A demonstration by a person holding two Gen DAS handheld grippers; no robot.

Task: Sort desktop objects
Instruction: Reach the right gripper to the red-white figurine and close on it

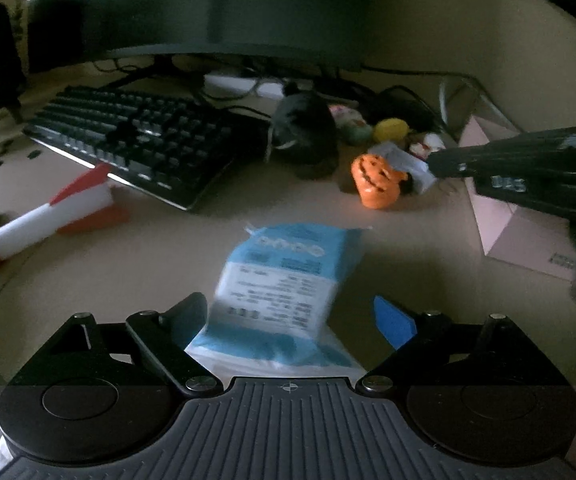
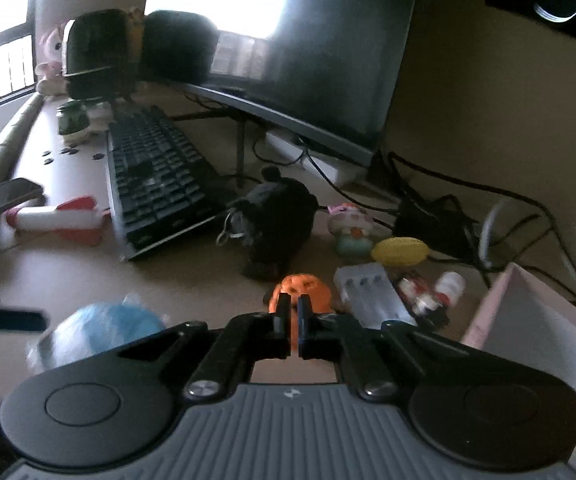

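Two grippers, left fingers [image 1: 192, 320] released beside blue packet [image 1: 284, 280], right fingers [image 2: 284, 312] clenched, empty

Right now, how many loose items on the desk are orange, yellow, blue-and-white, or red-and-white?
Orange: 1, pumpkin
Yellow: 1, oval toy
Blue-and-white: 1, packet
Red-and-white: 2, rocket, small figure
Total: 5

We can't read the blurred print on the blue-white packet [image 1: 284, 280], and the pink box [image 2: 536, 320] is cut off by the right edge.
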